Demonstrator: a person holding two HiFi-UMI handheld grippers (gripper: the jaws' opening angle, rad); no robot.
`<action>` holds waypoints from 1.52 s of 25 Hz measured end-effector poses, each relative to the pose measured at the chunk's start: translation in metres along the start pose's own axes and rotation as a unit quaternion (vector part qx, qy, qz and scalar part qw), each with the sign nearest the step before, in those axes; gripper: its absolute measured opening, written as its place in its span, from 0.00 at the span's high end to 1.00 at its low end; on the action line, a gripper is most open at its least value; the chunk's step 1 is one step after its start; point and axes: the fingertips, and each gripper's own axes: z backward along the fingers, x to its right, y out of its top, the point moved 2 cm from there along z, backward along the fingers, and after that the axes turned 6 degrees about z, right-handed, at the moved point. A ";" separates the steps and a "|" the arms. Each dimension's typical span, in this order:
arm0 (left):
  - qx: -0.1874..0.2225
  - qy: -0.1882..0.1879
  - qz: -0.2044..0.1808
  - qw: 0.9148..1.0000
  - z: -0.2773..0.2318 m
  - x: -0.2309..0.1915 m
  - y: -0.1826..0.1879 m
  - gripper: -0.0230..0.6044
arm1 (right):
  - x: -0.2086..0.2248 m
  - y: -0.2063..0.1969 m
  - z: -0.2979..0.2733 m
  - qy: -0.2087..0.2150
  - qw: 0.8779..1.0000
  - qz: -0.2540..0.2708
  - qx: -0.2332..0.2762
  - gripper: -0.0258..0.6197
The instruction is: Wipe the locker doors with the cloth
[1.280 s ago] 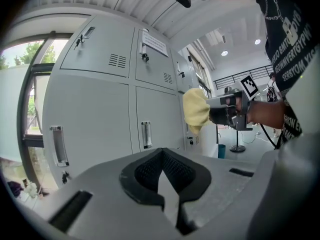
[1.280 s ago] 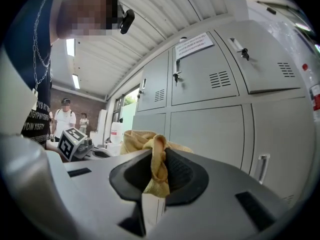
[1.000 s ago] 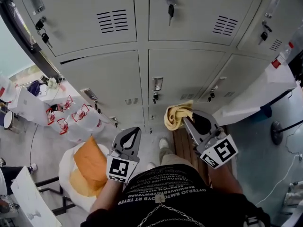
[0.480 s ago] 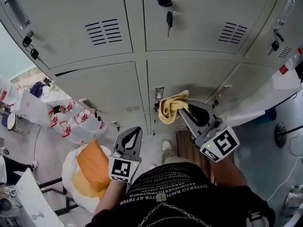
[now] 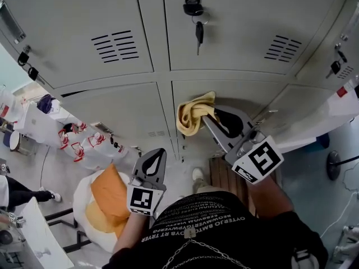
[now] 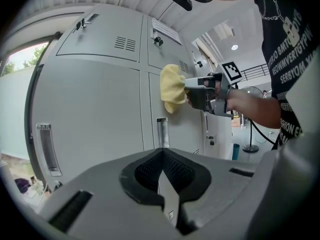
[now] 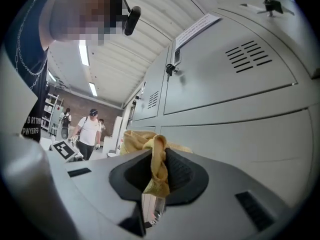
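Head view cuts off the upper locker doors [image 5: 235, 32] at the top edge. At lower left, a white bag [image 5: 81, 190] holds an orange bundle [image 5: 106, 192]. Your right gripper [image 5: 206, 118] pinches the yellow cloth [image 5: 192, 114] at centre, against a door. Your left gripper [image 5: 154, 160] hangs below, its 2 jaws together, empty.

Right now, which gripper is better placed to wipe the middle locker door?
Right. The right gripper is shut on the yellow cloth, which appears to sit against the middle locker door. The left gripper hangs lower with its jaws together on nothing, back from the doors.
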 end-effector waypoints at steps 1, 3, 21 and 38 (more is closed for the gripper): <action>-0.001 0.000 0.000 1.000 -0.001 0.001 0.000 0.96 | 0.002 0.003 -0.005 0.002 1.000 0.002 0.003 0.89; -0.001 -0.001 -0.004 1.000 -0.004 0.002 0.000 0.96 | 0.006 0.007 -0.015 0.006 1.000 0.006 0.009 0.89; -0.017 -0.009 -0.006 1.000 -0.012 0.012 -0.003 0.96 | 0.034 0.019 -0.014 -0.034 0.999 0.031 0.017 0.88; -0.022 -0.064 -0.019 0.998 -0.029 0.050 -0.001 0.96 | 0.100 0.009 0.079 -0.161 0.985 0.059 -0.024 0.88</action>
